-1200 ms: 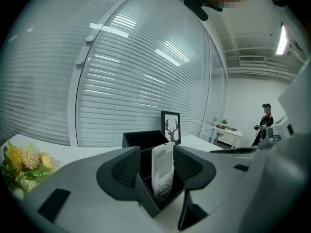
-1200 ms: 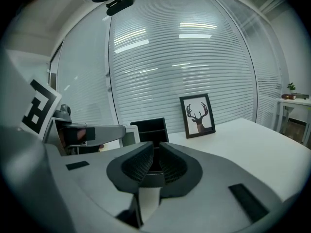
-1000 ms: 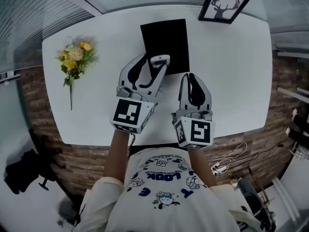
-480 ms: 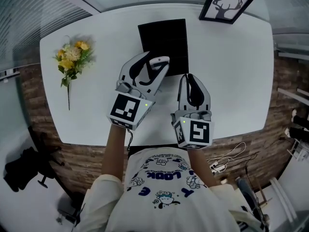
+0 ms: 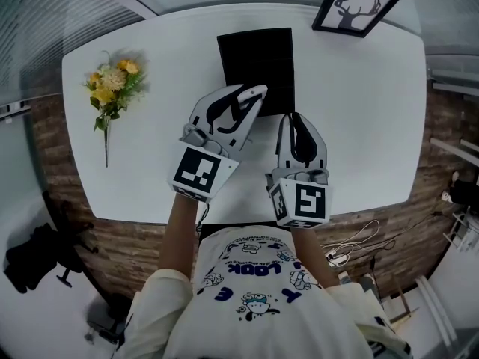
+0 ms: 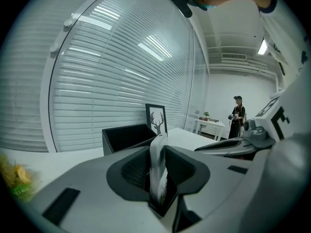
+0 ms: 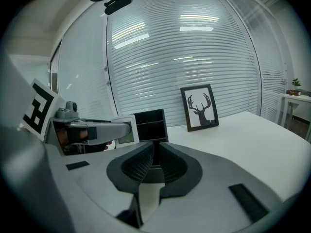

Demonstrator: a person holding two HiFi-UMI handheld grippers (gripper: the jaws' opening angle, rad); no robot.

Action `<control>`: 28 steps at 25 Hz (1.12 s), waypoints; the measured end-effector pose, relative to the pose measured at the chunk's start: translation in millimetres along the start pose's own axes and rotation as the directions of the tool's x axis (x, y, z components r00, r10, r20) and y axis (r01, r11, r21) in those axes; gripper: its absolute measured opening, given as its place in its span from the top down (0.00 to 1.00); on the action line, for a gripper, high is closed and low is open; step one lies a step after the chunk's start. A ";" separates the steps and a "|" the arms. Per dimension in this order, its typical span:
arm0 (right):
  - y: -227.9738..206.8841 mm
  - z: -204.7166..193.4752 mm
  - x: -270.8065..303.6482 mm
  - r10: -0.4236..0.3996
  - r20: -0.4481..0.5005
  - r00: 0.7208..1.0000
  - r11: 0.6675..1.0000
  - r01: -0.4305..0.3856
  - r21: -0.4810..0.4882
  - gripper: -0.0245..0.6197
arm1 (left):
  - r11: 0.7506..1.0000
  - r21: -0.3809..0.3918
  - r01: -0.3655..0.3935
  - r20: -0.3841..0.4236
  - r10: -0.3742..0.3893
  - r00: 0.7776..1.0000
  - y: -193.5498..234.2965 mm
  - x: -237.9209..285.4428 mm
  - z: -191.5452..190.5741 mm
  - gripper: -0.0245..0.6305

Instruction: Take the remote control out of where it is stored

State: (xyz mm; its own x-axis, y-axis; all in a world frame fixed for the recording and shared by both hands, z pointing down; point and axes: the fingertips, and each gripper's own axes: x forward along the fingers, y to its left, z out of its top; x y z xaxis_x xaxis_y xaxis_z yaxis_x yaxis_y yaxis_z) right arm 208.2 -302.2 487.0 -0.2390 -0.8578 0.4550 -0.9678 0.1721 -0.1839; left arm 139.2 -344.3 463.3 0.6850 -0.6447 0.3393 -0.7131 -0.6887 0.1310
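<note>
A black open-topped storage box [image 5: 221, 62] stands at the back middle of the white table [image 5: 359, 126]; it also shows as the box [image 6: 111, 141] and the box [image 7: 149, 116]. My left gripper [image 5: 251, 94] reaches over the box's front edge, and its jaws are closing. A thin white flat thing, seemingly the remote control [image 5: 254, 90], stands upright between them. That remote [image 6: 158, 166] appears edge-on, touching both pads, and the remote [image 7: 120, 131] sits at the left jaw tips. My right gripper [image 5: 296, 120] rests just in front of the box, shut, nothing in it.
A framed deer picture [image 5: 349, 6] leans at the back right corner. A small bunch of yellow flowers [image 5: 111, 88] lies at the left. The table's near edge runs just behind both grippers. A person [image 6: 238, 116] stands far off across the room.
The left jaws have swung from wide apart to nearly together around the white thing at the box's front. The right gripper has stayed put.
</note>
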 end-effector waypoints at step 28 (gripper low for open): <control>46.1 51.6 -51.3 -0.013 0.153 0.988 0.999 0.020 -0.039 0.87 | 0.997 0.014 -0.077 0.231 0.072 0.970 -2.9 -84.4 100.4 0.84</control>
State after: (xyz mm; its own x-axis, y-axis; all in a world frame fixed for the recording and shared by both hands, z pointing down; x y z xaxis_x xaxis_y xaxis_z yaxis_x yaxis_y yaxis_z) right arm 179.9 -275.2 410.2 -0.2110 -0.9242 0.3183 -0.9746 0.1740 -0.1407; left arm 98.4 -321.2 340.8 0.6480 -0.7515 0.1235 -0.7615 -0.6417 0.0913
